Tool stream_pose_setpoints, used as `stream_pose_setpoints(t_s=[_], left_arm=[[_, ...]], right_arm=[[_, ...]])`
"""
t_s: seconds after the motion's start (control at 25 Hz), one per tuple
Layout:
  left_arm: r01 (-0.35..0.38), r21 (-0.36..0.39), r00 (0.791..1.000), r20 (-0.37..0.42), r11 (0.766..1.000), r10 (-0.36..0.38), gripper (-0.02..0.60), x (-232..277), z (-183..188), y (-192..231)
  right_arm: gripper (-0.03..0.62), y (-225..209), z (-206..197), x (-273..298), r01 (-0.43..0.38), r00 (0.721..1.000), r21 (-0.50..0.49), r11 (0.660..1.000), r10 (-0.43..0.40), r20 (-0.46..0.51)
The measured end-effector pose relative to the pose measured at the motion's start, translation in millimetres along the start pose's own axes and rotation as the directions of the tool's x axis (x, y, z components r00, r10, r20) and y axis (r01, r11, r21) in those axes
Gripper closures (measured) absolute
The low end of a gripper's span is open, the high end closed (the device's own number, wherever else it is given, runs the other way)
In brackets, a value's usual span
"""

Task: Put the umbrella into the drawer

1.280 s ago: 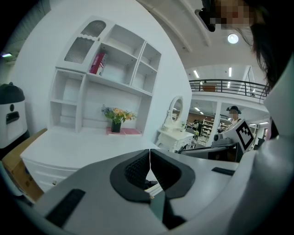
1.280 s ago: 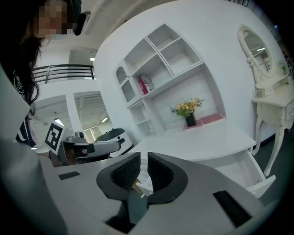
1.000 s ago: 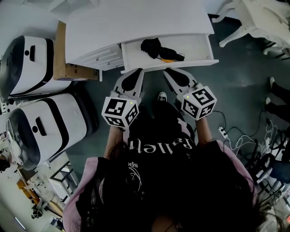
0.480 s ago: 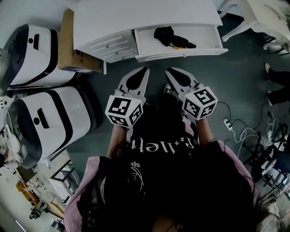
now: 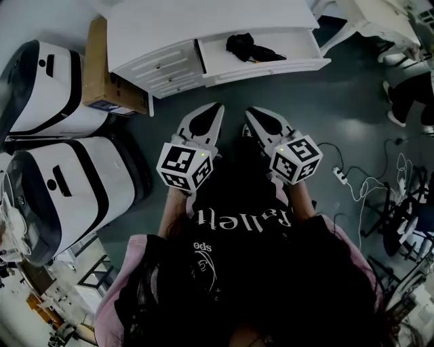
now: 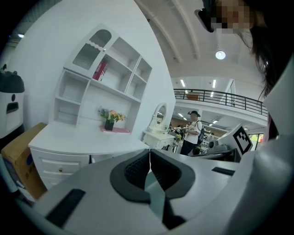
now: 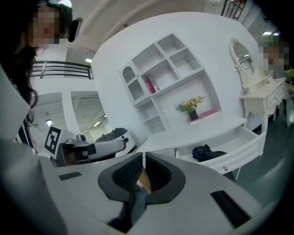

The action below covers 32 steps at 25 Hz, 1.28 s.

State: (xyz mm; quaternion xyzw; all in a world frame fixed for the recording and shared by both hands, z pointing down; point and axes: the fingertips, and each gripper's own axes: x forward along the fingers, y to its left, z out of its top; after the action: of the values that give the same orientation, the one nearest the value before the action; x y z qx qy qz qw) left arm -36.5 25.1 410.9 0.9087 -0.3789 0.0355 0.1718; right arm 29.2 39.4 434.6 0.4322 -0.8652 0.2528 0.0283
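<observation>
Both grippers are close to my body, well short of the drawer (image 5: 271, 68), with bare floor between them and it. My left gripper (image 5: 218, 106) has its jaws pressed together with nothing in them. My right gripper (image 5: 249, 110) is also pressed together and I see nothing held. A brown sliver shows through the gap behind its pads, and I take it for something beyond, not a grip. The two sit side by side, tips near each other, both pointing toward the drawer front.

The drawer stands pulled out, ahead and a bit to the right of both grippers. My right gripper is the nearer one and my left sits more toward the drawer's closed neighbour. The umbrella (image 5: 251, 47) is already inside the drawer: black, folded, lying on the drawer floor toward its left half. Its long axis runs roughly along the drawer front, so crosswise to where my jaws point. In the right gripper view it lies right of and beyond the jaws.

I judge the placing done. If anything is left it is pushing the drawer front in, a straight reach for the right.

Behind the drawer is the white desk (image 5: 203, 20). A cardboard box (image 5: 102, 68) stands off the drawer's left side, against the desk.
</observation>
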Motion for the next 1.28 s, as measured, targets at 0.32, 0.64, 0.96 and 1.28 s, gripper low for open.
stream_pose_setpoints(t_s=[0.32, 0.64, 0.96, 1.28], left_arm=[[0.080, 0.024, 0.997, -0.009, 0.997, -0.080, 0.565, -12, -9, -18], [0.116, 0.047, 0.993, -0.006, 0.992, -0.115, 0.565, -22, -10, -29], [0.110, 0.060, 0.994, 0.010, 0.992, -0.111, 0.565, -36, -7, -26], [0.110, 0.061, 0.994, 0.010, 0.992, -0.111, 0.565, -50, -9, -26]], right_arm=[[0.543, 12, -10, -20, 0.067, 0.997, 0.041, 0.997, -0.069, 0.041], [0.543, 17, -13, -30, 0.098, 0.993, 0.026, 0.995, -0.099, 0.057], [0.543, 28, -15, -27, 0.096, 0.994, 0.012, 0.995, -0.097, 0.055], [0.543, 39, -24, -25, 0.094, 0.995, 0.018, 0.995, -0.094, 0.042]])
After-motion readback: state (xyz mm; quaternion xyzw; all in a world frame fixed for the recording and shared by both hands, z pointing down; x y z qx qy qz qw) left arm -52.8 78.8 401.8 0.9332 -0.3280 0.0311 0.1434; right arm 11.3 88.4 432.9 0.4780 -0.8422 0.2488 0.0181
